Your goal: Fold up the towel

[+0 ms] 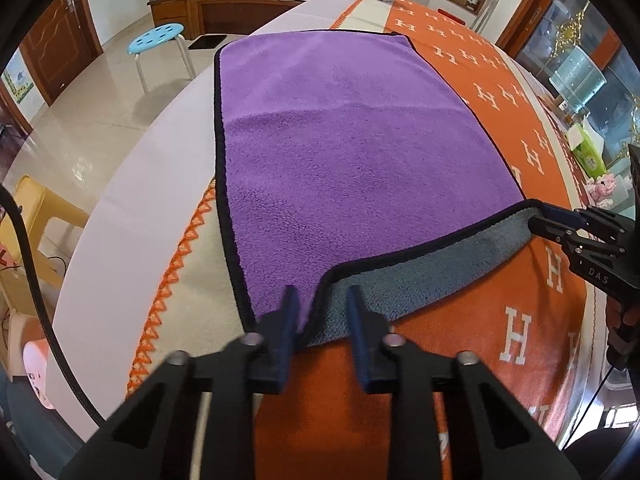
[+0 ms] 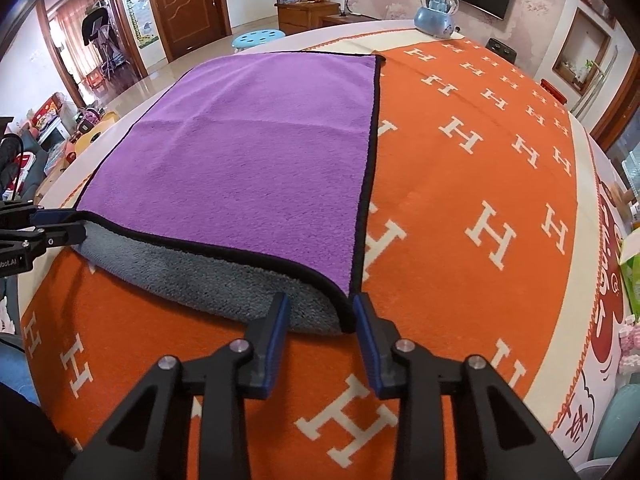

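A purple towel (image 1: pixel 352 152) with black trim and a grey underside lies spread on the orange H-patterned cloth (image 1: pixel 520 340). Its near edge is lifted, showing the grey side (image 1: pixel 400 280). My left gripper (image 1: pixel 323 300) straddles the near left corner, its fingers apart around the raised hem. My right gripper (image 2: pixel 320 304) stands the same way at the near right corner (image 2: pixel 348 308), fingers apart. Each gripper shows in the other view, the right one (image 1: pixel 538 222) and the left one (image 2: pixel 78 226), with fingertips on the lifted corner and the hem between them.
A blue snow globe (image 2: pixel 436 12) stands at the table's far end. A green tissue pack (image 1: pixel 586 152) and glassware sit along the right edge. A blue stool (image 1: pixel 158 40) and a yellow chair (image 1: pixel 36 216) stand on the floor to the left.
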Demonstrator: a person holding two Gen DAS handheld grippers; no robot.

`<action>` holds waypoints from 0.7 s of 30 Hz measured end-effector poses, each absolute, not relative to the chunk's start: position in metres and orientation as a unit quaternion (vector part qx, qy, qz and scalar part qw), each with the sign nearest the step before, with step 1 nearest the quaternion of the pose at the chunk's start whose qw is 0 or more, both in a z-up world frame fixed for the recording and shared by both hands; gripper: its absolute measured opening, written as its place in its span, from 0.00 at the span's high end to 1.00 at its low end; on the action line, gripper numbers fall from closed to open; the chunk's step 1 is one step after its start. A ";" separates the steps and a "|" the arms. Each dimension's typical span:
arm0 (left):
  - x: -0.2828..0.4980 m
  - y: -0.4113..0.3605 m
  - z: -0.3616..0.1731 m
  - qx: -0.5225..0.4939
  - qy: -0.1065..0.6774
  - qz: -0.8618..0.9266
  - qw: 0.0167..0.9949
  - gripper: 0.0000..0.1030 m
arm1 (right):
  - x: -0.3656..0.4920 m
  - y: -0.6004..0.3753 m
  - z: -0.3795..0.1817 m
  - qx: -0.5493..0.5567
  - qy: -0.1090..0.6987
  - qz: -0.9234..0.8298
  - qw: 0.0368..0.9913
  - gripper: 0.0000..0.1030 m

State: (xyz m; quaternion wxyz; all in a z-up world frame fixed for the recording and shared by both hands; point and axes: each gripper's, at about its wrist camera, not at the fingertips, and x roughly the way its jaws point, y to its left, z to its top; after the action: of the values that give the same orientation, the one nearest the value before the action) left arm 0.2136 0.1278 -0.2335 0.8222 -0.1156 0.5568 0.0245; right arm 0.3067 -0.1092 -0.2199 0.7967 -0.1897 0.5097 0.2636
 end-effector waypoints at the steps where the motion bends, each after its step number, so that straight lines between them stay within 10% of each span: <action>1: 0.214 0.128 -0.234 -0.117 0.557 0.027 0.822 0.87 | 0.307 -0.110 -0.220 -0.190 0.510 0.261 0.797 0.76; 21: 0.205 0.134 -0.231 -0.125 0.542 0.037 0.830 0.95 | 0.306 -0.114 -0.214 -0.183 0.499 0.248 0.810 0.94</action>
State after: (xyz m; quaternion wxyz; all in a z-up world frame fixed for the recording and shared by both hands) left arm 0.2053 0.1344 -0.2312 0.8302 -0.1253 0.5420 0.0366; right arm 0.3058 -0.1145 -0.2140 0.8102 -0.1833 0.4985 0.2479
